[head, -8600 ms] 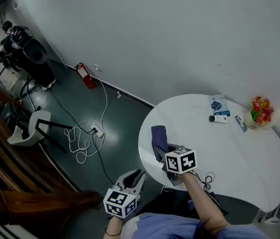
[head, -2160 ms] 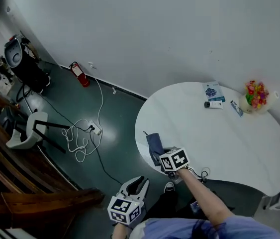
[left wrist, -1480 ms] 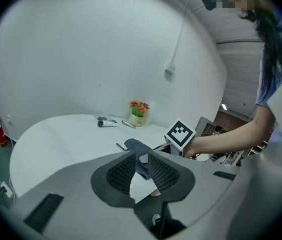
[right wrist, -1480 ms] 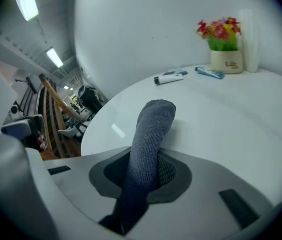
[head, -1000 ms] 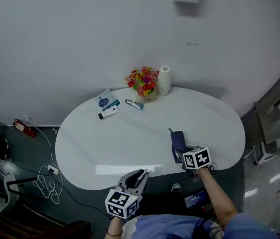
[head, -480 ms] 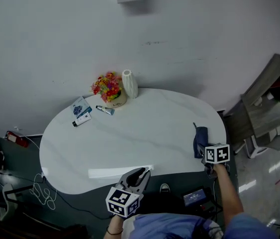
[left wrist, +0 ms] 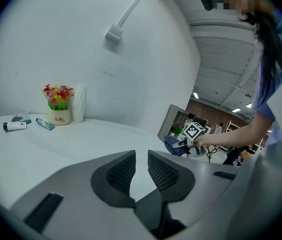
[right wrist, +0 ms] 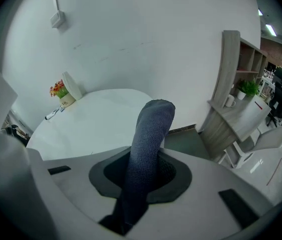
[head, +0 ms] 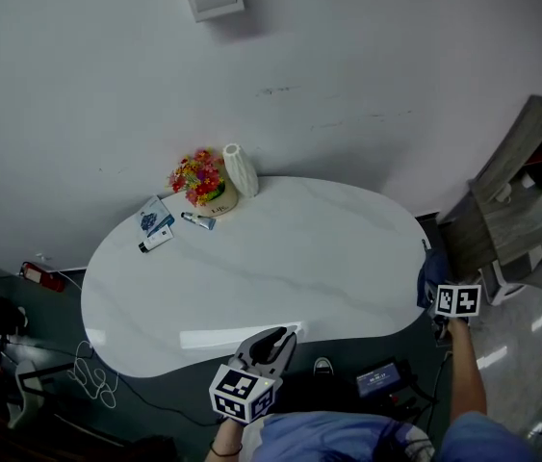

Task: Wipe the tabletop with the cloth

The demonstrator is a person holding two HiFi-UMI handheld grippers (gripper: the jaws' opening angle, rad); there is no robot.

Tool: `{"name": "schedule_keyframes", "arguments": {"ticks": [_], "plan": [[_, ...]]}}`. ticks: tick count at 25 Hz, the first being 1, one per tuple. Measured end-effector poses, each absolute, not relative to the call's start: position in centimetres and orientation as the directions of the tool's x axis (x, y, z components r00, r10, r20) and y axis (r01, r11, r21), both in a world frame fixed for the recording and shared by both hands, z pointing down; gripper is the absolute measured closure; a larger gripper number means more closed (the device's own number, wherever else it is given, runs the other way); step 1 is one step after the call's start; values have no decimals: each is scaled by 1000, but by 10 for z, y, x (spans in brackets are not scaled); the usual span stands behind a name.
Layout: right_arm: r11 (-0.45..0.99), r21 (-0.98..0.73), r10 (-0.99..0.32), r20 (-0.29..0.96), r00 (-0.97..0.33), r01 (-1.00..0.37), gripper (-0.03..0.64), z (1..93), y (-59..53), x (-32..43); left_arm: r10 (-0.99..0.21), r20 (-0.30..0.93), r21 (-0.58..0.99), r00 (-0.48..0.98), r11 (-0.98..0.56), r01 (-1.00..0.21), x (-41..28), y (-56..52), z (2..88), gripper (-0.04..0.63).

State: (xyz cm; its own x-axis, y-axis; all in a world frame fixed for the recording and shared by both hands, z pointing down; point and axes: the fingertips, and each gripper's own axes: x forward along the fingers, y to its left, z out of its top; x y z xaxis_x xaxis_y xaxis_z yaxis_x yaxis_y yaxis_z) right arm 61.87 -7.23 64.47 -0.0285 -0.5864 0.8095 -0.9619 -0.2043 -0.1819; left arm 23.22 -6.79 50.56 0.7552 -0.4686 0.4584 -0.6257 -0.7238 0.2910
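The white oval table (head: 251, 258) fills the middle of the head view. My right gripper (head: 439, 291) is at the table's right rim, shut on a dark blue cloth (head: 431, 275) that lies against that edge. In the right gripper view the cloth (right wrist: 153, 129) sticks up out of the gripper (right wrist: 146, 171), with the tabletop (right wrist: 100, 124) beyond it. My left gripper (head: 278, 336) hovers off the table's near edge. Its jaws (left wrist: 141, 166) are almost together with nothing between them.
A flower pot (head: 198, 183), a white vase (head: 241, 169), a small tube (head: 196, 221) and a blue packet (head: 155, 221) sit at the table's back left. A wooden shelf unit (head: 526, 191) stands to the right. Cables (head: 88, 373) lie on the floor at left.
My right gripper has dragged the cloth along the near side from the table's left end to its right rim, and the head view has swung with it. The left gripper kept its pose.
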Motion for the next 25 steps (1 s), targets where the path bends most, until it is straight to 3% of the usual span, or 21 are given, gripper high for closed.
{"name": "schedule_keyframes", "arguments": {"ticks": [12, 18, 25], "plan": [[-165, -225, -626, 776, -75, -960, 546, 627, -87, 583, -540, 476, 288, 695, -650, -703, 185, -57, 512, 525], [-84, -228, -651, 750, -119, -970, 546, 600, -106, 512, -571, 468, 303, 675, -614, -729, 128, -49, 510, 525], [29, -252, -666, 717, -207, -967, 546, 574, -124, 377, -615, 466, 289, 636, -573, -767, 17, -41, 507, 525]]}}
